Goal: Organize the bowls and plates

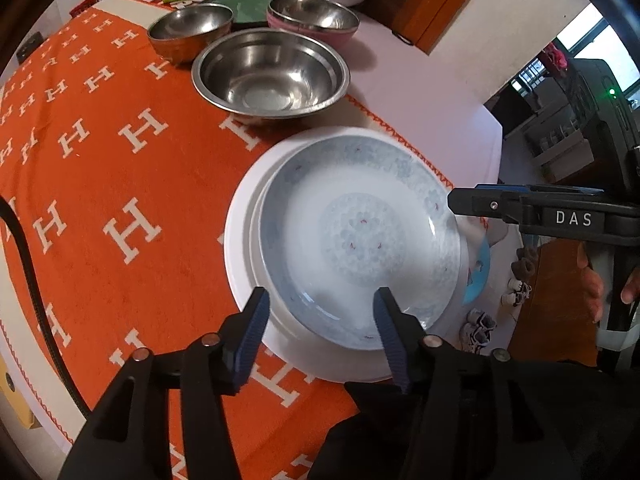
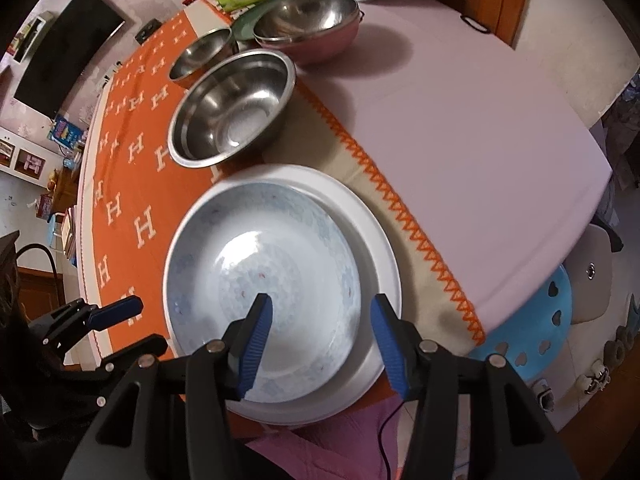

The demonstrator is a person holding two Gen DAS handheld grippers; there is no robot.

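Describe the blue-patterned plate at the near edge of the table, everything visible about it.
The blue-patterned plate is round, shallow and glossy, ceramic by its look, pale with mottled blue on the rim and centre and small red flecks. It sits upright, nested on a larger white plate, off-centre on it, atop the orange cloth. It looks empty and whole. The left gripper and right gripper hang open over its near rim, not visibly touching it.

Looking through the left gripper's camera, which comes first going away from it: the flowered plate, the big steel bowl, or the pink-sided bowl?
1. Flowered plate, right under the left gripper, stacked on a white plate.
2. Big steel bowl, beyond the plates, mid-table.
3. Pink-sided bowl, farthest, at the back right.
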